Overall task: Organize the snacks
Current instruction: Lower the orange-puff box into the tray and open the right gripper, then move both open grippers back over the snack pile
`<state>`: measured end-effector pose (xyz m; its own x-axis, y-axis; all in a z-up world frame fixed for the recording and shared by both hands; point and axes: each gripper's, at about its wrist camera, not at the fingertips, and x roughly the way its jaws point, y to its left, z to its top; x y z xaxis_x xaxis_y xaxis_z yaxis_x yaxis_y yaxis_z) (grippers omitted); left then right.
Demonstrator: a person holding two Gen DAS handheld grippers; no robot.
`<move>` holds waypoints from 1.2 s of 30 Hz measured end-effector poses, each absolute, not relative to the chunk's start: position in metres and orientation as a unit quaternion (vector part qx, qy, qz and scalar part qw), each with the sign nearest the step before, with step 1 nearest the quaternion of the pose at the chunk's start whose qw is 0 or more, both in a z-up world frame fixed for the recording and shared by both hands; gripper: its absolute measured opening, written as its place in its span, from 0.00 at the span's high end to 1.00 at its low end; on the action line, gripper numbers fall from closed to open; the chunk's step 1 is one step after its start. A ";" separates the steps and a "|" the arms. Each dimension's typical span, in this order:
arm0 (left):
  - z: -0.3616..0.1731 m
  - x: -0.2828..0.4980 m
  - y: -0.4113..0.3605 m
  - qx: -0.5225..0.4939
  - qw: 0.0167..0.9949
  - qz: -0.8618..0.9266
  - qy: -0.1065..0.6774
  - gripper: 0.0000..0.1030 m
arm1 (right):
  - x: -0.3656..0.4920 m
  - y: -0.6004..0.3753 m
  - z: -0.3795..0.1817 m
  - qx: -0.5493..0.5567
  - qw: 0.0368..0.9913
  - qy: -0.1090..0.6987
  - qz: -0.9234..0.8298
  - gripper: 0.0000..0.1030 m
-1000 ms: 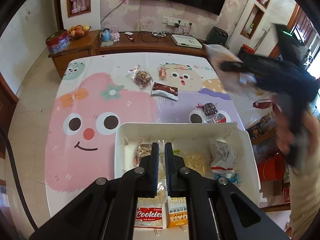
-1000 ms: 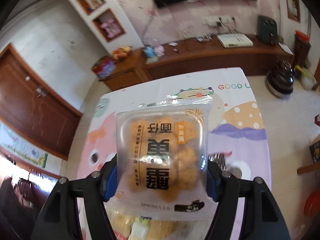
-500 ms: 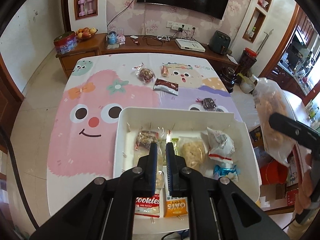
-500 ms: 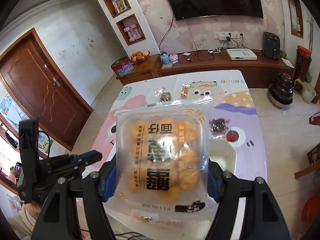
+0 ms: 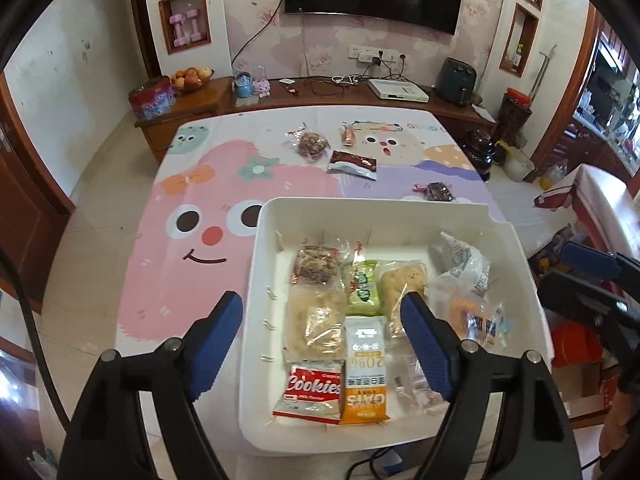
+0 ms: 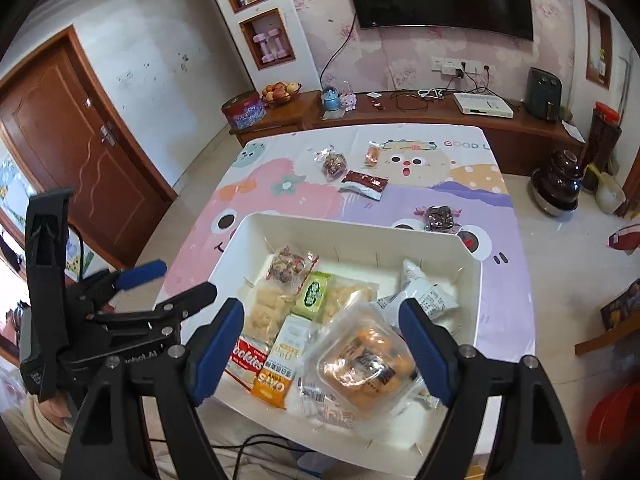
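Right gripper point(image 6: 322, 346) fingers are opening, clear packet of golden cakes point(image 6: 362, 364) dropping onto the white plastic bin's point(image 6: 470, 280) near edge; it may slide out; left gripper point(image 5: 322, 338) fingers are opening, empty.

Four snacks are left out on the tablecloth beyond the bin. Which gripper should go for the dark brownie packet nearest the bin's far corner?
Right, probably. The brownie packet lies off the white bin's far right corner, on the right gripper's side, whose opening jaws no longer grip anything. The left gripper sits opposite.

Two wrist fisheyes, angled down, close over the table.
Both share the white bin point(image 5: 516, 248) point(image 6: 472, 276); each catches the other gripper at its edge.
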<state>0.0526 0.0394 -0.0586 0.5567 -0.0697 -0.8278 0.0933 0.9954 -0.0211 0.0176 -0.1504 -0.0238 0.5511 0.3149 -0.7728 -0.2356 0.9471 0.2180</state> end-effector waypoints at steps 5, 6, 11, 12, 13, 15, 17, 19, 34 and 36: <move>-0.066 0.051 0.039 0.016 0.878 -0.044 0.476 0.20 | 0.014 -0.148 -0.034 0.037 0.875 0.457 0.156 0.22; -0.067 0.052 0.039 0.016 0.877 -0.044 0.478 0.20 | 0.013 -0.149 -0.035 0.038 0.874 0.459 0.155 0.22; -0.073 0.052 0.037 0.015 0.872 -0.046 0.487 0.20 | 0.012 -0.154 -0.044 0.035 0.872 0.465 0.147 0.22; -0.074 0.052 0.037 0.015 0.872 -0.046 0.488 0.20 | 0.012 -0.155 -0.045 0.030 0.874 0.463 0.143 0.22; -0.075 0.052 0.036 0.016 0.871 -0.047 0.489 0.20 | 0.012 -0.155 -0.046 0.022 0.877 0.461 0.136 0.22; -0.076 0.053 0.035 0.018 0.870 -0.047 0.490 0.20 | 0.012 -0.155 -0.047 0.001 0.882 0.455 0.123 0.22; -0.078 0.054 0.033 0.023 0.870 -0.046 0.490 0.20 | 0.013 -0.155 -0.050 -0.023 0.886 0.453 0.102 0.22; -0.080 0.056 0.032 0.027 0.870 -0.043 0.491 0.20 | 0.018 -0.160 -0.055 -0.018 0.882 0.462 0.091 0.22; -0.090 0.082 0.015 0.066 0.867 -0.047 0.492 0.20 | 0.050 -0.181 -0.070 0.013 0.870 0.481 0.109 0.22; -0.090 0.089 0.011 0.075 0.865 -0.051 0.493 0.20 | 0.059 -0.185 -0.068 0.015 0.868 0.483 0.110 0.22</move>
<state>0.0887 0.0110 -0.0904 0.5090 -0.0144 -0.8606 0.1630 0.9834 0.0800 0.0592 -0.1846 -0.0683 0.5083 0.2055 -0.8363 -0.1764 0.9754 0.1324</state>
